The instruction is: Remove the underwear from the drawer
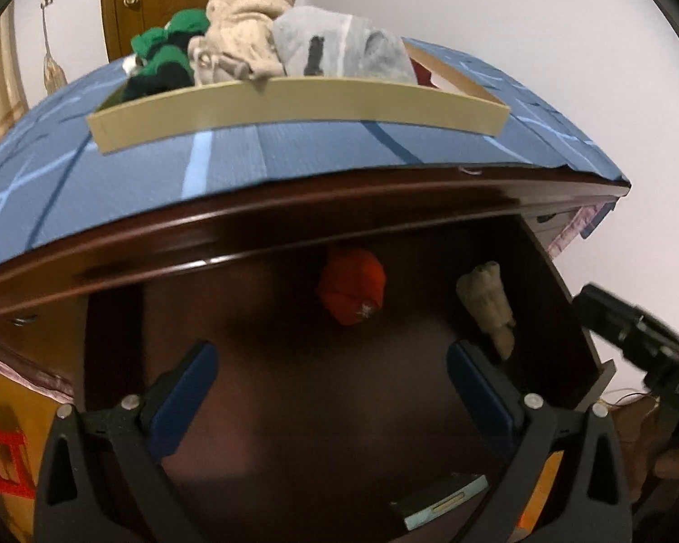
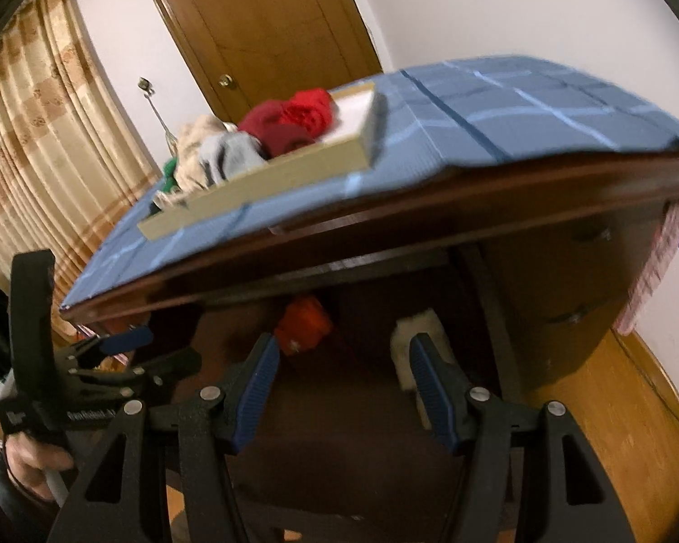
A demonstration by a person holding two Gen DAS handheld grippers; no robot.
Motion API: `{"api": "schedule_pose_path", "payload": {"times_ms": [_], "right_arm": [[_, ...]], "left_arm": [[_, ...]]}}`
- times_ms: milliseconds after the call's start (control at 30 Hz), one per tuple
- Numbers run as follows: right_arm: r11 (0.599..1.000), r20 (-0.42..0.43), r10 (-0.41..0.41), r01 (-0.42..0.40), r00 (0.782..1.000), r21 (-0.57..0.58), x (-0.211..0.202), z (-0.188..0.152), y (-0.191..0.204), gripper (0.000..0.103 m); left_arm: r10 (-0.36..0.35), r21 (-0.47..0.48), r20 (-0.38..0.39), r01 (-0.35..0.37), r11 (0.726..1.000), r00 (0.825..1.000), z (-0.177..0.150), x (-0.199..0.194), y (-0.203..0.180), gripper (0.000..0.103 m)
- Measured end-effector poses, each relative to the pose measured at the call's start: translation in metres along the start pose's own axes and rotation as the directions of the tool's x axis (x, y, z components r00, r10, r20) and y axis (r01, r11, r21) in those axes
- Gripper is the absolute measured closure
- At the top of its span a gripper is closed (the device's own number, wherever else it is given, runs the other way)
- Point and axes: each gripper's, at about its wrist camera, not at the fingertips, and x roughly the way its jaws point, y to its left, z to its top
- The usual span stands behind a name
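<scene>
Step in hand: approach to the open drawer (image 1: 321, 389); nothing picked up yet, by my reading.
Left tool (image 1: 330, 384): blue pads stand apart, empty, aimed down into the drawer.
Right tool (image 2: 344, 389): pads apart, nothing between them.
Red underwear (image 1: 352, 290): rolled bundle at the drawer's back, under the overhanging dresser top; ahead of the left tool, roughly centred between its pads, not touched.
Beige underwear (image 1: 486, 301): rolled, against the drawer's right wall; in the right wrist view it lies just beyond the right tool's right-hand pad.
Worktop: blue checked cloth (image 1: 294, 149) carries a tray (image 1: 294, 104) already heaped with garments.
Technique: go in low under the dresser lip, one bundle per tool, straddle the roll across its width, close on the fabric only.
Risk: pads may scrape the drawer floor or catch the wall beside the beige roll.
</scene>
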Motion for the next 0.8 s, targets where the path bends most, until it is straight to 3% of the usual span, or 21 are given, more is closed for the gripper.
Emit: {"api": "schedule_pose_path", "payload": {"times_ms": [400, 800], "right_arm": [[1.000, -0.049, -0.027, 0.027, 0.998, -0.001, 0.009, -0.008, -0.014, 0.040], [1.000, -0.096, 0.000, 0.000, 0.995, 0.001, 0.024, -0.007, -0.029, 0.040]], "left_arm": [[-0.088, -0.190, -0.084, 0.071, 0.979, 0.993, 0.002, 0.034, -0.005, 0.003], [-0.013, -0.290, -0.170, -0.038, 0.956, 0.985, 0.002, 0.069, -0.013, 0.006]]}}
